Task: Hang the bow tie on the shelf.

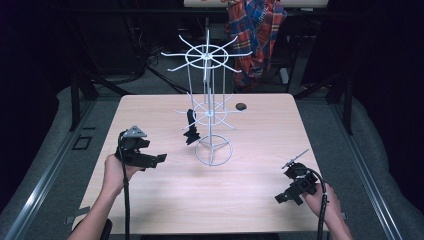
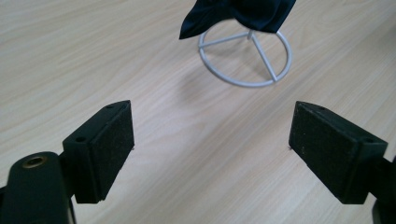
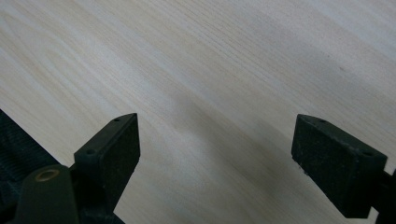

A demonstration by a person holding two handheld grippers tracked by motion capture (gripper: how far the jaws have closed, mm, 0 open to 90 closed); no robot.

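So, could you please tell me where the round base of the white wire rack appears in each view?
High view: the rack's ring base sits on the table just right of centre, below the hanging dark cloth.
Left gripper view: the ring base lies at top centre, beyond the open tongs, the dark cloth above it.
Right gripper view: not in it; bare table lies beyond the open tongs.
Shared landmark: the pale wood tabletop.
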